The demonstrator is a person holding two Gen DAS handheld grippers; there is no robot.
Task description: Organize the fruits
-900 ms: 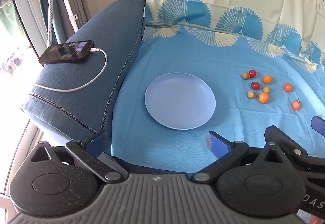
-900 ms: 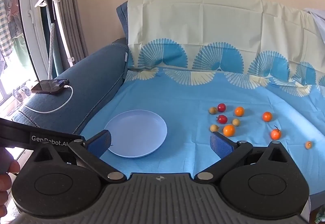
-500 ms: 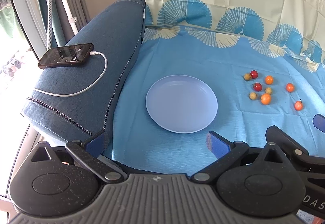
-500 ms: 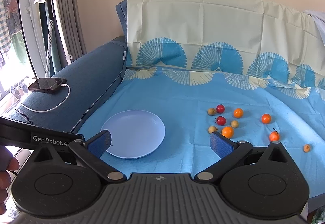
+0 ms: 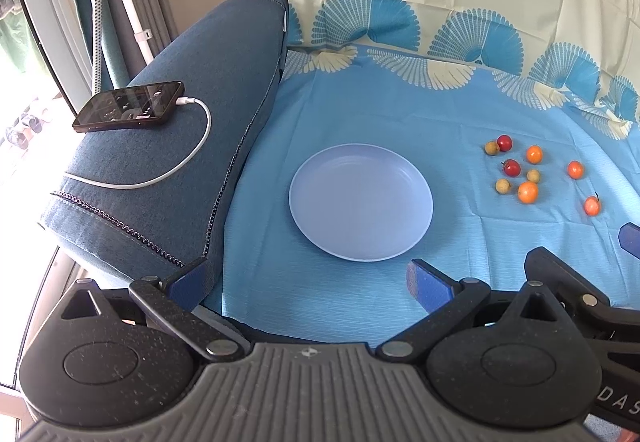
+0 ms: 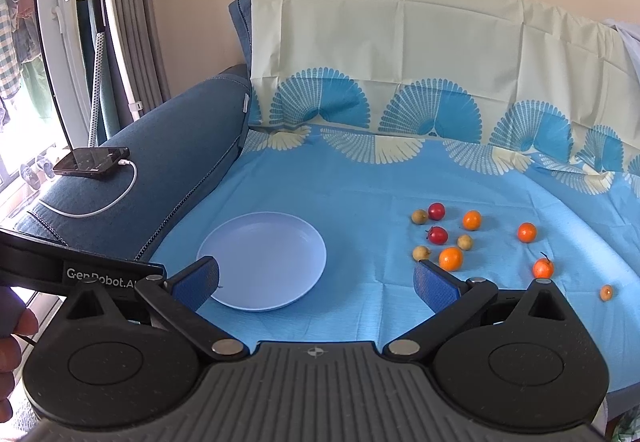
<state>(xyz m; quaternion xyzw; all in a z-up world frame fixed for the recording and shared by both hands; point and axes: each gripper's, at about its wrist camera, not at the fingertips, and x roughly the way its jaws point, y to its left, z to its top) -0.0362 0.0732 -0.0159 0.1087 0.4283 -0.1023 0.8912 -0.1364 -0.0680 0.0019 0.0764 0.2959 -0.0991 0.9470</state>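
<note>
Both grippers, the left gripper (image 5: 308, 276) and the right gripper (image 6: 316, 280), hang wide open and empty over the blue sheet (image 6: 360, 181). The small fruits (image 6: 451, 258) lie scattered at two o'clock from the right gripper; the empty lavender plate (image 6: 304, 242) sits at eleven. We should take the nearest orange fruit first, straddle it squarely, and close gently so that it neither rolls nor bruises.
</note>
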